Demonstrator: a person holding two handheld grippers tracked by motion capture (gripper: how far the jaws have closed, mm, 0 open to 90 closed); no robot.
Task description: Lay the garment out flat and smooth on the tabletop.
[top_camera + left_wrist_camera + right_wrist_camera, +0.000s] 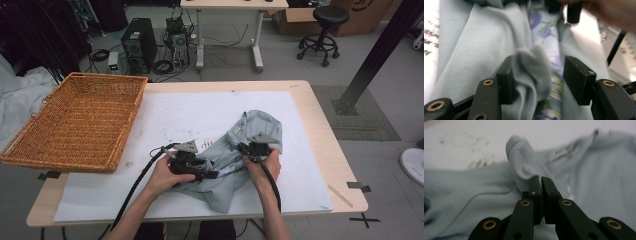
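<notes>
A pale blue-grey garment point(260, 127) lies crumpled on the white mat point(200, 107) near the table's front. Its inner side carries a purple and green flower print point(541, 22). My left gripper point(212, 174) lies at the garment's left part. In the left gripper view its jaws point(537, 72) stand apart around a bunched fold of the garment point(531, 62), which rests against one jaw only. My right gripper point(248, 150) sits on the middle of the garment. In the right gripper view it point(541, 180) is shut on a raised ridge of the cloth point(521, 157).
A large woven basket point(107, 76) stands at the table's left, partly over the edge. The right gripper's hand and cable show at the top of the left gripper view point(609, 12). Beyond the table are a computer tower point(137, 42), a desk and a stool point(322, 30).
</notes>
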